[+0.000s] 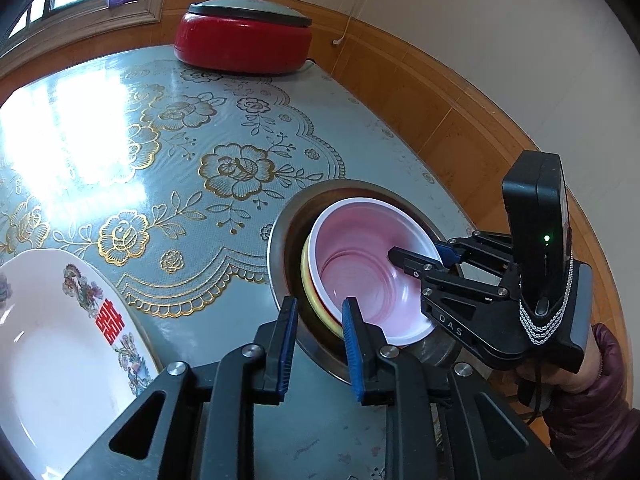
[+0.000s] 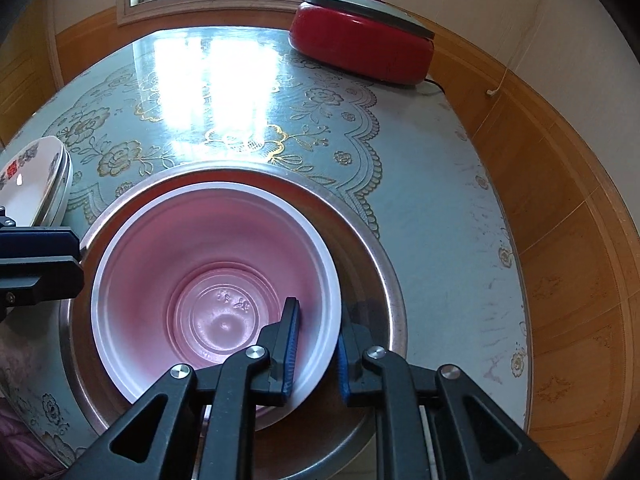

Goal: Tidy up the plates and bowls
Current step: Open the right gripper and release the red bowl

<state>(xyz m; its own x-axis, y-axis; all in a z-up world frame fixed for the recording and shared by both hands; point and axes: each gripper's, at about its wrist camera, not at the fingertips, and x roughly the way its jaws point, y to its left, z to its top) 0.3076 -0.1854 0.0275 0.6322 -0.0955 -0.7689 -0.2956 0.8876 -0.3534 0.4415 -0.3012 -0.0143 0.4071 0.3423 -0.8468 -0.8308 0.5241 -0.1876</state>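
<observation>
A pink bowl with a white rim (image 1: 360,264) (image 2: 208,264) sits nested in a yellow bowl (image 1: 310,300), and both stand inside a steel basin (image 1: 280,248) (image 2: 368,248) near the table's right edge. My right gripper (image 2: 316,360) (image 1: 424,256) is shut on the pink bowl's near rim, one pad inside and one outside. My left gripper (image 1: 320,340) (image 2: 76,258) hovers at the basin's left side with its pads slightly apart. The yellow rim and the basin wall show in the gap, and neither pad presses on them. A white decorated plate (image 1: 52,340) (image 2: 32,176) lies to the left.
A red electric pot with a grey lid (image 1: 244,36) (image 2: 360,40) stands at the table's far end, its cord running to the wall. The flowered table cover (image 1: 180,160) spreads between the plate and the basin. A wood-panelled wall (image 2: 560,220) runs close along the right. A hand in a dark red sleeve (image 1: 596,384) holds the right gripper.
</observation>
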